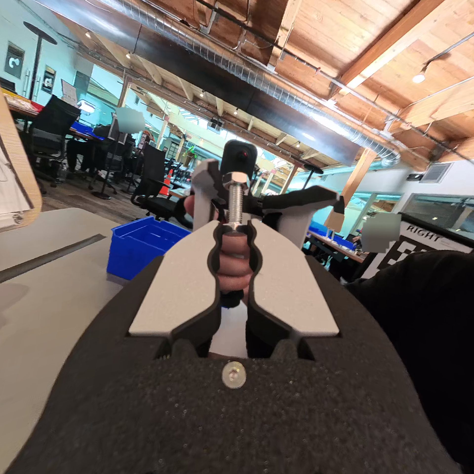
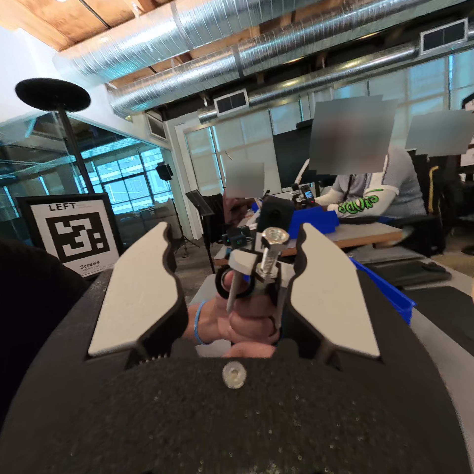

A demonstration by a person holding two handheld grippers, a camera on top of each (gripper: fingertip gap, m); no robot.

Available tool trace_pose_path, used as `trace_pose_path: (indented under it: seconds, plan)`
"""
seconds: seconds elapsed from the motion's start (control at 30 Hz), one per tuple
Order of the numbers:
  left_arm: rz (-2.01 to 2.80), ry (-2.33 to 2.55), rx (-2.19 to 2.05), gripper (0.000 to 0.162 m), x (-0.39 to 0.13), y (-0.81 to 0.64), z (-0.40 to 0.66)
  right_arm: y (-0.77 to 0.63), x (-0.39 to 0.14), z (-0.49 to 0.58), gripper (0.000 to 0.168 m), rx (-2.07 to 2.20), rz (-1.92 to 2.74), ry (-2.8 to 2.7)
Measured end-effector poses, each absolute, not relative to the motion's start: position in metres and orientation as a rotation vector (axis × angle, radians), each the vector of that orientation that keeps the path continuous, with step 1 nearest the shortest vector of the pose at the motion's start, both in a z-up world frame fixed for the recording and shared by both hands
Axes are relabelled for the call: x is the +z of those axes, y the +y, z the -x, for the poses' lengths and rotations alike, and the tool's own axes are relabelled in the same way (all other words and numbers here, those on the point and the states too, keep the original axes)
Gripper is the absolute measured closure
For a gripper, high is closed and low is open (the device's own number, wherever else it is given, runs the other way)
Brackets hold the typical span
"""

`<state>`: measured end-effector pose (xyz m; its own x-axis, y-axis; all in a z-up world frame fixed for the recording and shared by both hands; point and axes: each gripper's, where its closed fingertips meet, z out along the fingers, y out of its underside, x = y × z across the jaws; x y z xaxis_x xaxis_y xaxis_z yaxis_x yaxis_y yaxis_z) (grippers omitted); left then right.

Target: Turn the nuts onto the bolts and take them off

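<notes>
**Up in the air: one bolt, one nut, two grippers**

Right at the middle of the left wrist view, the bolt (image 1: 236, 202) stands upright with its threaded shank bare, and a hex nut (image 1: 237, 178) sits at its upper end. The bolt's lower end is pinched between the tips of the left gripper (image 1: 234, 228), whose grey fingers (image 1: 189, 269) are pressed in close around it. Just behind the bolt, the right gripper (image 1: 256, 195) faces this way with its fingers spread wide, one on each side of the shank, apart from the nut. A hand (image 1: 233, 266) shows through the gap below.

From the right wrist view the same bolt (image 2: 269, 259) tilts slightly in the centre of the frame, nut (image 2: 275, 237) on top, clamped at the bottom by the left gripper (image 2: 266, 275). The right gripper (image 2: 234, 246) hangs wide open around it, its pale fingers (image 2: 143, 289) well apart and touching nothing. The hand (image 2: 246, 323) holding the left gripper wears a blue wristband (image 2: 198, 323).

Further out, a blue bin (image 1: 141, 246) sits on the grey table (image 1: 38, 295) at the left of the left wrist view. A framed marker board (image 2: 74, 230) stands at the left of the right wrist view, and a seated person (image 2: 372, 202) works at a desk at the upper right.
</notes>
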<state>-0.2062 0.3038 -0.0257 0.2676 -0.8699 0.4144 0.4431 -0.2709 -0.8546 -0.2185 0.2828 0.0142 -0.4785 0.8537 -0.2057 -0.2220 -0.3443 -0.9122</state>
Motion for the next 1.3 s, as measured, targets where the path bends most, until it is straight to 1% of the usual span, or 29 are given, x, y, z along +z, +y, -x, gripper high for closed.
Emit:
trace_pose_path:
  seconds: [0.03,0.07,0.13,0.23,0.3,0.43,0.57,0.67,0.7,0.73,0.83,0.97,1.1,1.2,1.23,1.3]
  plan:
    - [1.285,0.431,-1.366,0.145,-0.025,0.305,0.208,0.278,0.014,0.219,0.074,1.912,0.905,-1.15]
    - [1.273,0.409,-1.378,0.145,-0.024,0.306,0.211,0.275,0.012,0.221,0.068,1.913,0.911,-1.152]
    - [1.269,0.374,-1.38,0.145,-0.024,0.31,0.218,0.276,0.008,0.226,0.064,1.889,0.934,-1.154]
    - [1.247,0.333,-1.375,0.145,-0.02,0.311,0.23,0.279,0.003,0.226,0.073,1.893,0.958,-1.167]
    - [1.244,0.334,-1.353,0.145,-0.018,0.311,0.234,0.284,0.001,0.227,0.074,1.874,0.981,-1.154]
    - [1.246,0.393,-1.36,0.145,-0.017,0.304,0.224,0.286,0.004,0.227,0.071,1.89,0.983,-1.127]
    - [1.276,0.423,-1.341,0.145,-0.023,0.305,0.214,0.278,0.013,0.221,0.072,1.956,0.929,-1.122]
    - [1.264,0.369,-1.328,0.145,-0.022,0.31,0.225,0.279,0.013,0.221,0.066,1.935,0.953,-1.13]
    - [1.263,0.343,-1.312,0.145,-0.021,0.313,0.231,0.28,0.013,0.22,0.069,1.926,0.953,-1.135]
    - [1.261,0.33,-1.312,0.145,-0.02,0.314,0.236,0.281,0.013,0.219,0.076,1.928,0.943,-1.133]
    - [1.263,0.346,-1.3,0.145,-0.02,0.312,0.236,0.288,0.014,0.219,0.074,1.937,0.97,-1.093]
    - [1.29,0.455,-1.317,0.145,-0.025,0.304,0.208,0.284,0.009,0.227,0.07,1.93,0.995,-1.103]
    - [1.321,0.481,-1.289,0.145,-0.031,0.305,0.199,0.273,0.016,0.224,0.072,1.975,0.931,-1.104]
    - [1.281,0.407,-1.291,0.145,-0.024,0.309,0.219,0.274,0.014,0.225,0.06,1.935,0.961,-1.117]
    - [1.269,0.375,-1.284,0.145,-0.021,0.311,0.228,0.275,0.013,0.225,0.061,1.922,0.964,-1.121]
    - [1.257,0.352,-1.289,0.145,-0.018,0.311,0.239,0.279,0.012,0.224,0.07,1.924,0.968,-1.114]
